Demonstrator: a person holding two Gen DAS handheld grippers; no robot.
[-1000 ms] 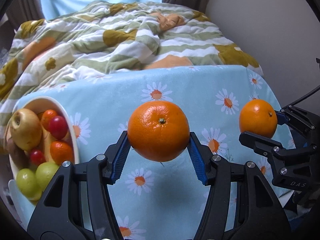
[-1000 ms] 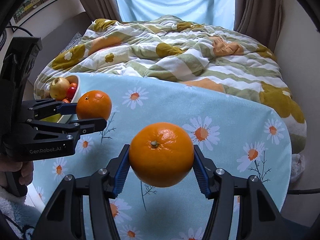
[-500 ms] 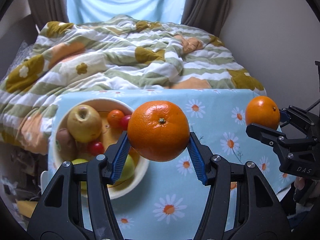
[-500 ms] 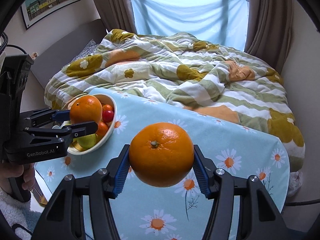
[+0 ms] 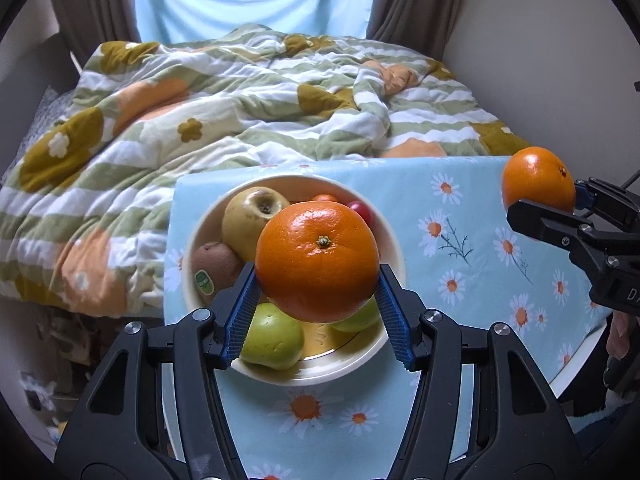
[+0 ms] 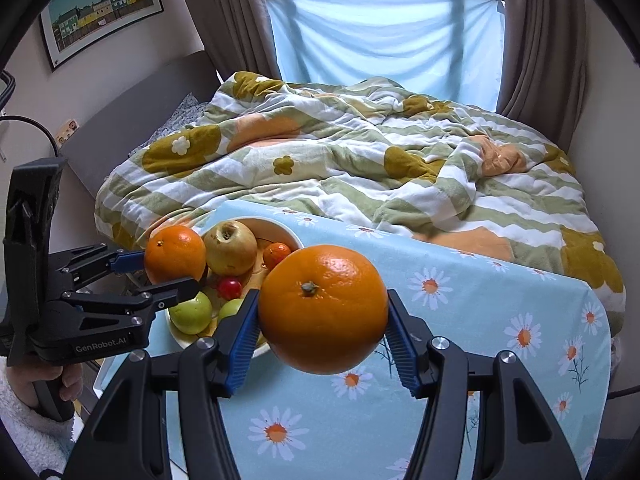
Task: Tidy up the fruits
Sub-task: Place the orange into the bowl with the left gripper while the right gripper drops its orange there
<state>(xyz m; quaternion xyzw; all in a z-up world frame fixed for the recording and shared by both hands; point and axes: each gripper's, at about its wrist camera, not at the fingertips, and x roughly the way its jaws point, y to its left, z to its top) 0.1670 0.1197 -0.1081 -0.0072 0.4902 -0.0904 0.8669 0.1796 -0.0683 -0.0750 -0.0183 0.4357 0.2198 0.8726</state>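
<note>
My left gripper [image 5: 318, 304] is shut on an orange [image 5: 317, 261] and holds it above the white fruit bowl [image 5: 394, 240]. The bowl holds a yellow apple [image 5: 250, 216], a kiwi [image 5: 214, 266], green apples [image 5: 272, 338] and small red fruits. My right gripper [image 6: 322, 340] is shut on a second orange [image 6: 323, 308], held over the daisy tablecloth [image 6: 480, 320] to the right of the bowl [image 6: 288, 230]. The left gripper with its orange [image 6: 175, 254] also shows in the right wrist view, over the bowl's left side.
The table with the blue daisy cloth [image 5: 460, 280] stands against a bed with a striped flowered quilt [image 5: 240, 112]. A wall is at the right [image 5: 540, 60]. Curtains [image 6: 380, 40] hang behind the bed. The bowl sits near the table's left edge.
My left gripper has carried its orange leftward from over the bare cloth to above the bowl. My right gripper has moved left too, still holding its orange.
</note>
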